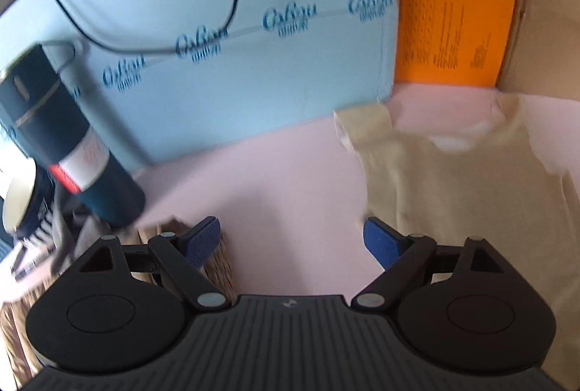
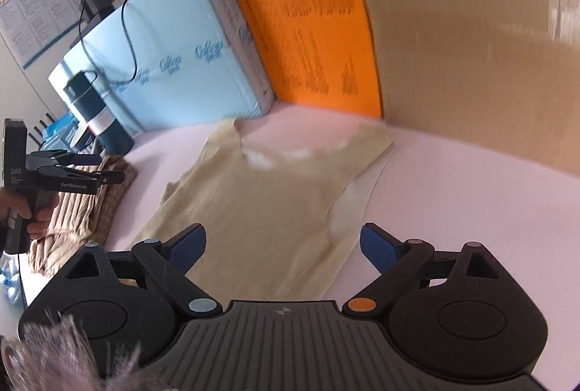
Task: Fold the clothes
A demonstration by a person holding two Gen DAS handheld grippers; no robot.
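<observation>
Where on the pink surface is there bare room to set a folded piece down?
Bare pink surface lies right of the beige top, bordered by the cardboard wall. Another patch lies between the top and the dark bottle. The left edge is crowded by the ribbed fabric pile.

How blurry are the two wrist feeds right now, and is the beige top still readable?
Left wrist view: motion smear on the dark blue flask and the light blue printed box; the beige sleeveless top is soft. Right wrist view: similar smear, top's outline readable; fisheye bends the edges in both.
</observation>
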